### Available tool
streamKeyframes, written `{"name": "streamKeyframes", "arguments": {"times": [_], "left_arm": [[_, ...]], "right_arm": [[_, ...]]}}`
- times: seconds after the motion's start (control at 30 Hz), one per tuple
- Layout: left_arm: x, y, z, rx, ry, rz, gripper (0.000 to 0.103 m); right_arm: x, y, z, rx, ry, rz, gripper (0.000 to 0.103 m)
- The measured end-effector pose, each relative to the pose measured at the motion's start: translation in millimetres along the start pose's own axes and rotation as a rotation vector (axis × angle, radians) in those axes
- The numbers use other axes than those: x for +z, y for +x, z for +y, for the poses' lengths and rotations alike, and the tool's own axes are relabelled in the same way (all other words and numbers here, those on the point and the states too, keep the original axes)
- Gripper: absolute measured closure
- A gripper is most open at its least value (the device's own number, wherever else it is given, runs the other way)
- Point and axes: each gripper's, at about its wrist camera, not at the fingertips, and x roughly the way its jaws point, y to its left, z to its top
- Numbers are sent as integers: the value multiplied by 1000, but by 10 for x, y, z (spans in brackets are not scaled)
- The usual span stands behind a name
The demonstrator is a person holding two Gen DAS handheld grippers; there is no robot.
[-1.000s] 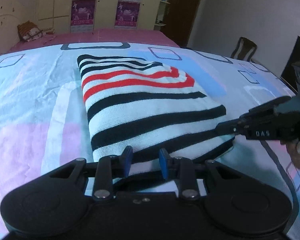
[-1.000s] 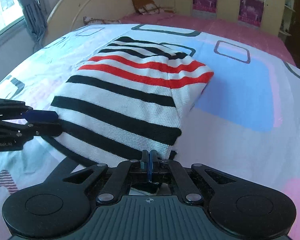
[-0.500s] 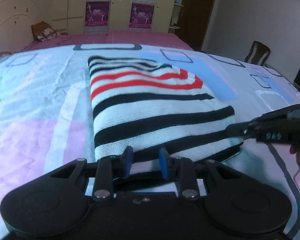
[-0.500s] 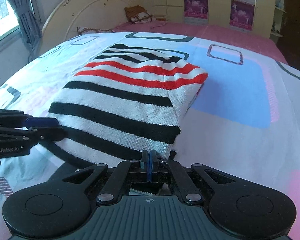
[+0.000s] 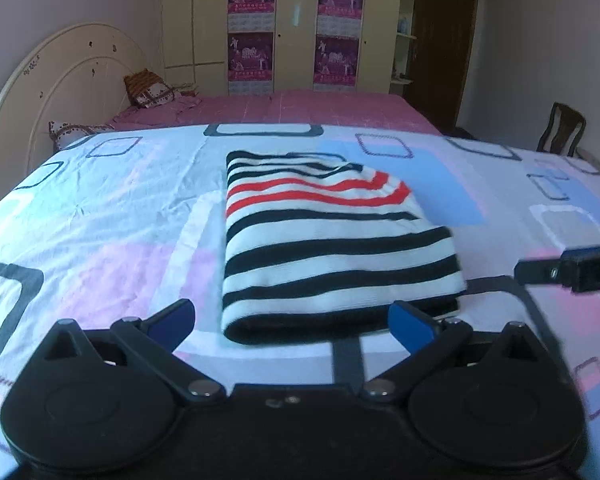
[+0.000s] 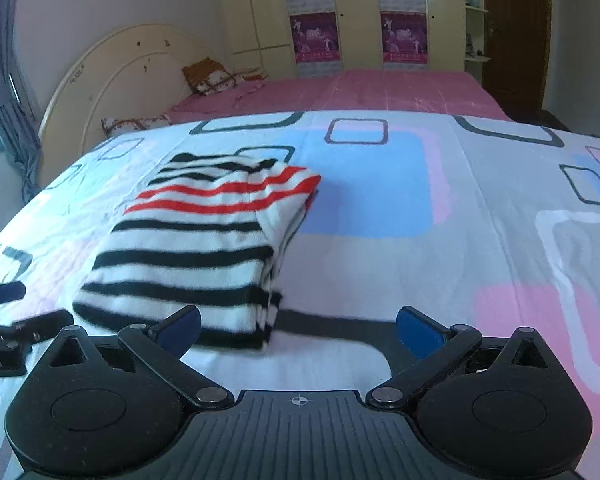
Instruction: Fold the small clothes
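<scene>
A folded sweater (image 5: 332,240) with black, white and red stripes lies flat on the patterned bed sheet (image 5: 100,220). My left gripper (image 5: 294,320) hovers just before its near edge, jaws opening wide; the edge lies between the blue pads (image 5: 176,318) but neither touches it. In the right wrist view the sweater (image 6: 204,240) sits left of centre. My right gripper (image 6: 300,328) is also opening, with only the sweater's near corner by its left pad (image 6: 180,326). Each view shows the other gripper's fingers at its edge (image 5: 572,272) (image 6: 40,326).
The sheet (image 6: 420,240) spreads wide to the right of the sweater. Beyond it are a pink cover (image 5: 300,108), pillows (image 5: 148,90) and a cream headboard (image 5: 60,76). A wardrobe with posters (image 5: 296,24) fills the back wall. A chair (image 5: 564,130) stands far right.
Both grippers went from closed on the sweater's near edge to wide open, and both drew back and up. The sweater now lies released on the sheet.
</scene>
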Motion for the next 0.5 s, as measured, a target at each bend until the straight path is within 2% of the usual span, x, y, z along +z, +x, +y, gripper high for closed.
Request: {"name": "streamKeyframes", "arguments": {"times": [0.17, 0.33, 0.5], "left_arm": [[-35, -250, -104, 2, -23, 11, 0], [-101, -538, -284, -5, 8, -11, 0], [-186, -799, -404, -9, -5, -34, 0]], "right_arm": [[-163, -300, 51, 4, 7, 5, 0], [-310, -630, 133, -8, 1, -14, 0], [-455, -927, 151, -24, -9, -30, 0]]}}
